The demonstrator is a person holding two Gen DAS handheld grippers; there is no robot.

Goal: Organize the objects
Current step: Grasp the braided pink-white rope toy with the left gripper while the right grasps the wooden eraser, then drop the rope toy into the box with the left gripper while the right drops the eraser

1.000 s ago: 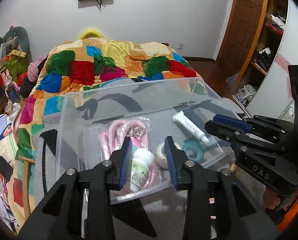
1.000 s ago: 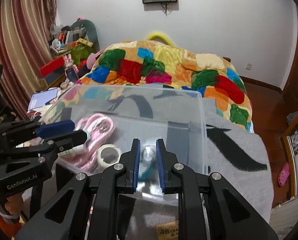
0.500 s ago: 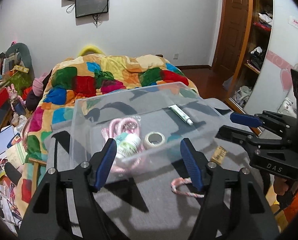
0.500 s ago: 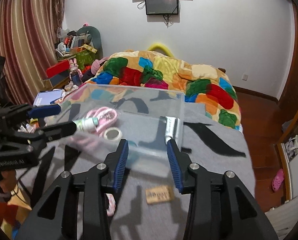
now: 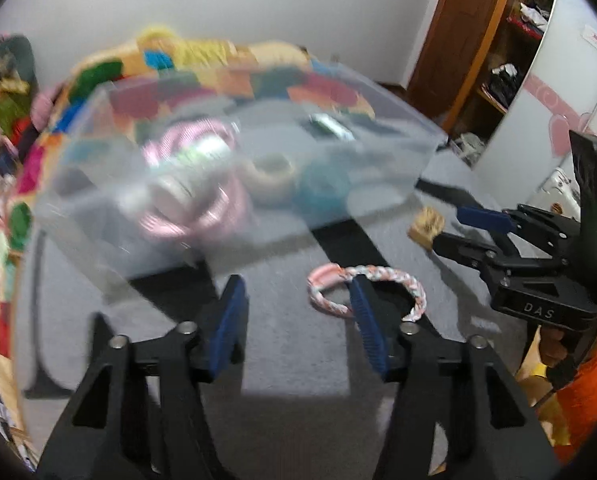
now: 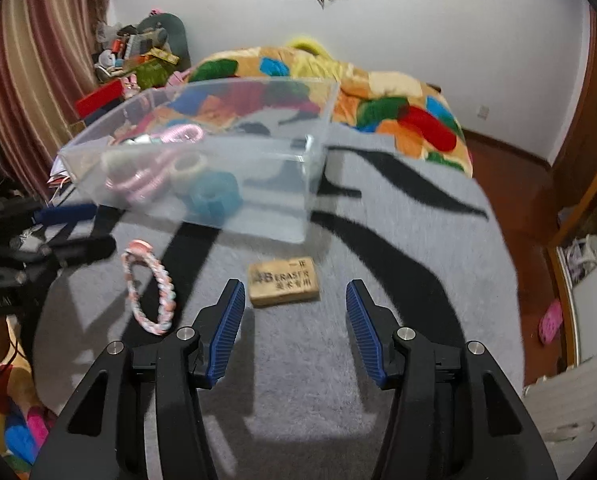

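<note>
A clear plastic bin (image 6: 258,152) sits on a grey rug (image 6: 298,360) and holds a pink rope (image 6: 150,176), a white tape roll (image 6: 188,166), a teal roll (image 6: 214,196) and a small tube (image 5: 332,126). A braided pink-white bracelet (image 6: 150,288) and a tan eraser (image 6: 284,280) lie on the rug in front of the bin. My left gripper (image 5: 296,316) is open and empty, just left of the bracelet (image 5: 362,288). My right gripper (image 6: 294,320) is open and empty, just short of the eraser.
A bed with a patchwork quilt (image 6: 338,80) lies behind the bin. Clutter and a curtain (image 6: 38,60) stand at the left. A wooden door and shelves (image 5: 498,60) are at the right, over bare floor (image 6: 518,200).
Both grippers have pulled back out of the bin and opened. The right one let go of the teal roll. They now hang lower over the rug by the bracelet and eraser.
</note>
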